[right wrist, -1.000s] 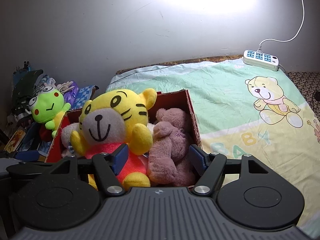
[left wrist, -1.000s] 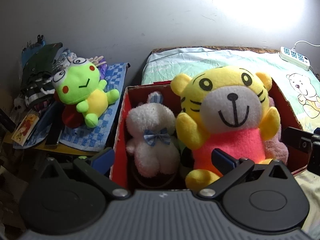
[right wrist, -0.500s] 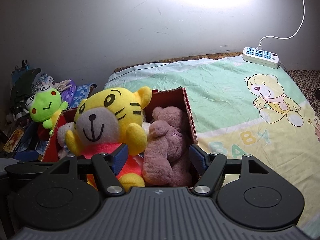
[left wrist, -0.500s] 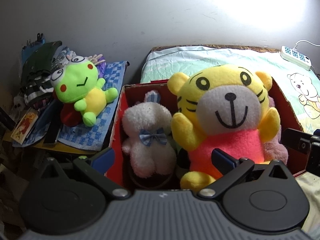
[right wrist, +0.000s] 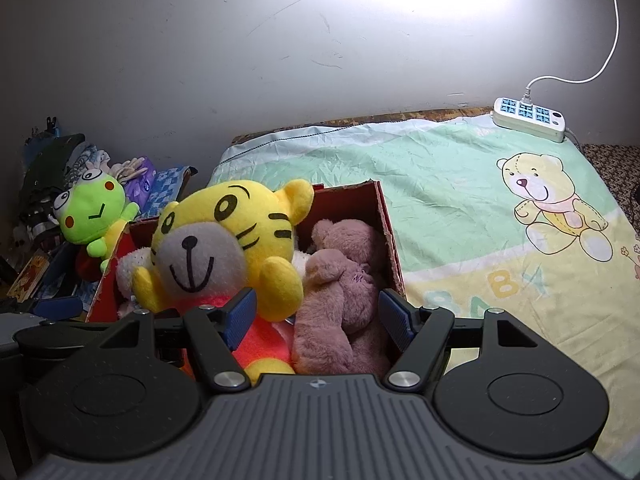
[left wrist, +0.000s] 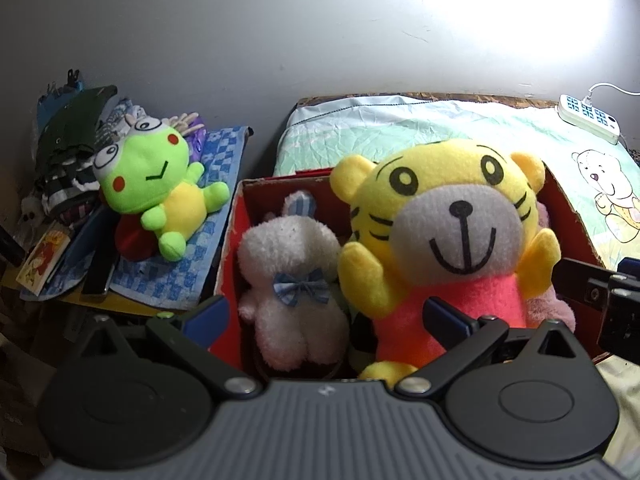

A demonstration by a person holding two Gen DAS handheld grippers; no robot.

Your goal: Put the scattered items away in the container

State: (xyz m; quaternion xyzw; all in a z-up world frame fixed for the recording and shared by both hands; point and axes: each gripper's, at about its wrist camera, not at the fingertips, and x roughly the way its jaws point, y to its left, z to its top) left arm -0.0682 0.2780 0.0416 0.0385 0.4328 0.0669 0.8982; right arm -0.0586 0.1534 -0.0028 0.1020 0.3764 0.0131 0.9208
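Far left, the green frog (left wrist: 154,192) lies on a blue checked towel (left wrist: 200,264), outside the red box (left wrist: 230,248). My left fingers (left wrist: 326,316) spread wide and empty at the box's near edge. Inside sit a white bunny (left wrist: 292,276), a yellow tiger (left wrist: 452,240) and a pink bear (right wrist: 344,288). My right fingers (right wrist: 318,316) gape wide too, holding nothing. Right lies the bed sheet (right wrist: 460,184).

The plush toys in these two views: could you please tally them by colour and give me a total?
Yellow: 1, the tiger in the red box
White: 1, the bunny in the box
Mauve: 1, the bear in the box
Green: 1, the frog outside the box, on the blue checked cloth
Total: 4
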